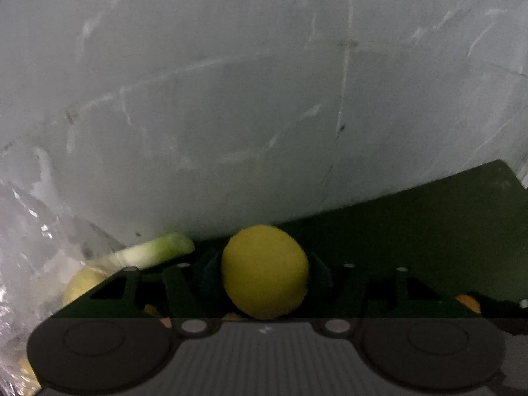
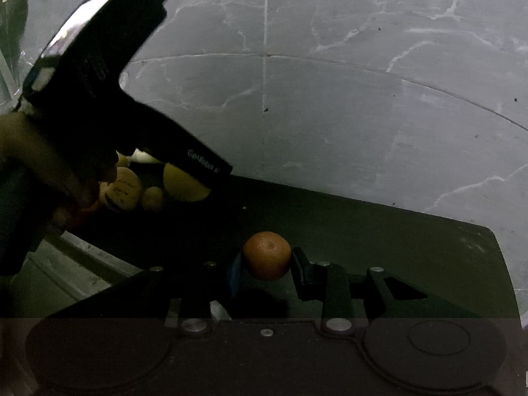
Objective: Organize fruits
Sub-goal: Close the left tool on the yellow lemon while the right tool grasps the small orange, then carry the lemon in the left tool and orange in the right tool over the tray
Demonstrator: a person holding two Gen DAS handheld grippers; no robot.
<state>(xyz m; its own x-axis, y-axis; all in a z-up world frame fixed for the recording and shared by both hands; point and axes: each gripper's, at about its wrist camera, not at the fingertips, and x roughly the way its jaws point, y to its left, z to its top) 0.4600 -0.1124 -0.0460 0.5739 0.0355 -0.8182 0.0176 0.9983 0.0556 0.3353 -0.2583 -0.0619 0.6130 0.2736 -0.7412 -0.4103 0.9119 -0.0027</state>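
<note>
My left gripper [image 1: 264, 272] is shut on a yellow lemon [image 1: 264, 270], held above a dark green mat [image 1: 412, 231]. Left of it lie a pale green leek-like stalk [image 1: 155, 250] and another yellow fruit [image 1: 82, 285], beside a clear plastic bag [image 1: 29, 231]. My right gripper [image 2: 265, 260] is shut on a small orange [image 2: 267, 255] over the dark mat [image 2: 396, 247]. In the right wrist view the left gripper's black body [image 2: 99, 82] and a hand [image 2: 39, 158] fill the upper left. Beyond them a yellow lemon [image 2: 184, 183] and several tan fruits [image 2: 123, 189] lie together.
The mat lies on a grey marble-veined floor [image 2: 330, 99] with tile seams. Its far edge [image 1: 396, 194] runs diagonally in the left wrist view. A pale ledge or tray edge [image 2: 82, 264] shows at lower left of the right wrist view.
</note>
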